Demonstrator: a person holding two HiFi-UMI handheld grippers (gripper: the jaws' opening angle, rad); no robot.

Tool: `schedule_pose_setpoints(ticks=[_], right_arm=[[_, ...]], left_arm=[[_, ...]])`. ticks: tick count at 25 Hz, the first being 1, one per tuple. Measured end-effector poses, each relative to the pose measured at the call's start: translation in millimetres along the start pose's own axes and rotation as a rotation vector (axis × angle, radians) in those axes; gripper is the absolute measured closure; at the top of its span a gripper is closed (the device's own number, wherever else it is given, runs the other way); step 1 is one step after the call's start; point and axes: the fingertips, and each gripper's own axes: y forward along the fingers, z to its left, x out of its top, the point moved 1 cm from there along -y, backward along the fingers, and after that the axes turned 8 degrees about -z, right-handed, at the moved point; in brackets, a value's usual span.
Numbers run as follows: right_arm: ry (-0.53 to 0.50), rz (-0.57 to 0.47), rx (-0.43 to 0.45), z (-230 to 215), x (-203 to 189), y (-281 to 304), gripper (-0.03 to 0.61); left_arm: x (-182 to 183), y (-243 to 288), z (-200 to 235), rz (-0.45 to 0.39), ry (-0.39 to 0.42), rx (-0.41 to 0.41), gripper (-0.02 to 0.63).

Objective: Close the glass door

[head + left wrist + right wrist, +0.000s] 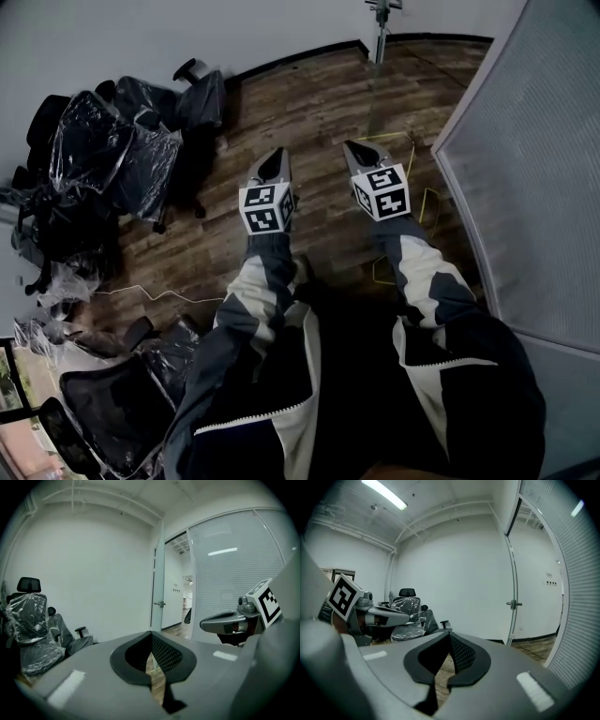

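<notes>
ahead of my left tool (272, 169) and right tool (361, 157), both pressed together and empty, one flat glass door (158, 573) stands open, edge-on, on the wood-plank floor (319, 103).

The glass door (158, 564) is tall and pale, with a small metal handle (161, 604). It stands upright and open, far ahead of the left jaws, just above their tips.

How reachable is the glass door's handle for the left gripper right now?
Probably not yet: the handle on the glass door stands well ahead of the left gripper. Only open wood floor lies between, so nothing seems to block the approach.
</notes>
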Motion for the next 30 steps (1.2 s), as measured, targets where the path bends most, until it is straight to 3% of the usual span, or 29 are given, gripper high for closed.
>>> schedule_pose_setpoints(ticks=[10, 16, 30], right_arm=[[-0.041, 0.0, -0.1, 4.3, 40.0, 122.3, 0.574], [-0.068, 0.018, -0.086, 25.7, 46.4, 193.0, 0.574], [-0.051, 0.043, -0.064, -13.3, 52.4, 293.3, 0.574]], left_arm=[[28.2, 79.2, 114.6, -0.06, -0.006, -0.071, 0.609], [29.4, 109.6, 190.0, -0.091, -0.068, -0.056, 0.609], [36.7, 201.4, 223.4, -0.09, -0.035, -0.122, 0.609]])
